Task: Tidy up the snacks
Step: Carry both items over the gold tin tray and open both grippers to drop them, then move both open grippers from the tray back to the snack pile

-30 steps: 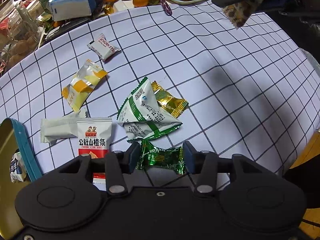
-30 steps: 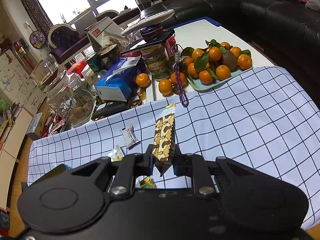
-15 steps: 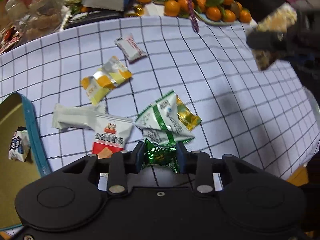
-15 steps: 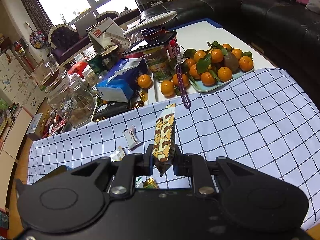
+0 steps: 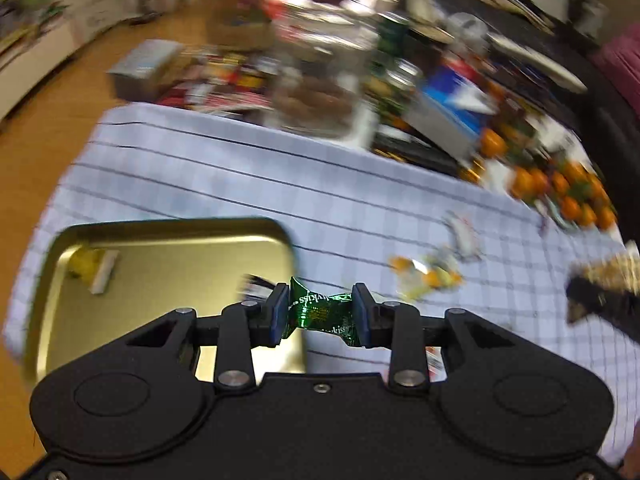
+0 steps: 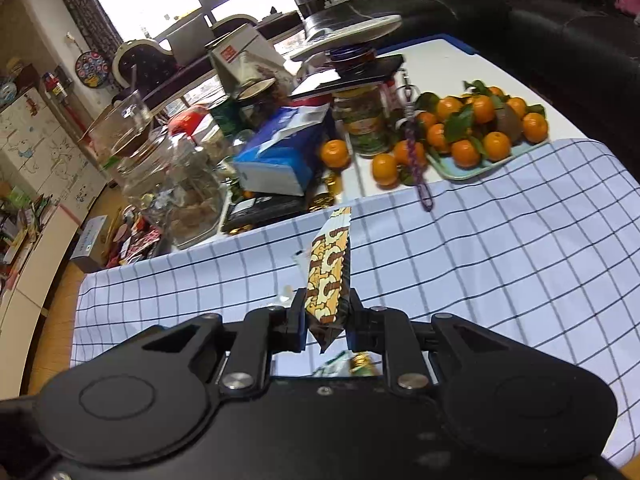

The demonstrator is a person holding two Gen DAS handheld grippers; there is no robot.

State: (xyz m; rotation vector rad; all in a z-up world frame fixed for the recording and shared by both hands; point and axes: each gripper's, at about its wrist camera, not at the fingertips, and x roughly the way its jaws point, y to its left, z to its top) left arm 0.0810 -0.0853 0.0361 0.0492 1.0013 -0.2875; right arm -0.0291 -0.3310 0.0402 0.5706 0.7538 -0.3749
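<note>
A blue-checked cloth (image 6: pixel 500 264) covers the worktop in a cluttered living room. One gold tin (image 5: pixel 168 280) sits at its left edge. The left gripper (image 5: pixel 320 314) clamps one green candy (image 5: pixel 320 314); the right gripper (image 6: pixel 326 314) pinches one brown-patterned bar (image 6: pixel 328 276)

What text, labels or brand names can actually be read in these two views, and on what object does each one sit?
"Mykiss", in part: on the green candy wrapper pinched in the left claw; it shows again near the wrapper's lower edge.
Patterned snack bar held in the right claw: only a pattern, no words.
Red label on the white carton: too small.
Blue box and jar label: unreadable.
Left view otherwise blurred.
</note>
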